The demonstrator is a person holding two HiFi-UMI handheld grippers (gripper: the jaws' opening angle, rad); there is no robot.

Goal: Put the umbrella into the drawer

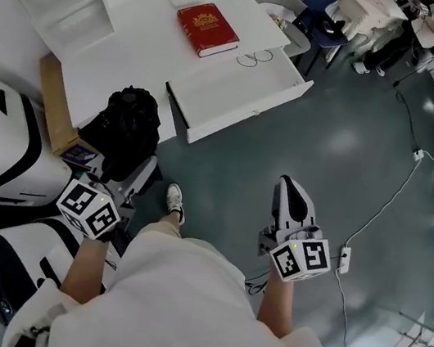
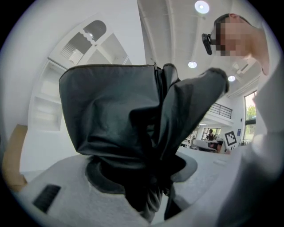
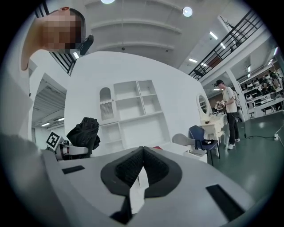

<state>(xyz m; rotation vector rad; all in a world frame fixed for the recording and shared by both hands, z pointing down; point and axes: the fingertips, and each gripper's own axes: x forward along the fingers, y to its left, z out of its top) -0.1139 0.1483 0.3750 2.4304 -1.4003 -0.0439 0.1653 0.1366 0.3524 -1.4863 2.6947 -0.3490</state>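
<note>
Far left: left tool (image 1: 121, 191), jaws partway apart and clamped on the folded black umbrella (image 1: 130, 124), fabric bunched between the pads and bulging out past them. Long axis of that bundle hard to tell.

Ahead and rightward in the head view: open white drawer (image 1: 249, 109), pulled out from the tabletop (image 1: 144, 23), well apart from the umbrella. Beyond it, a red book (image 1: 207, 30).

Far right: right tool (image 1: 289, 196), jaws together on nothing.

Probably a forward carry slanting right, with the loaded left tool leading.
</note>
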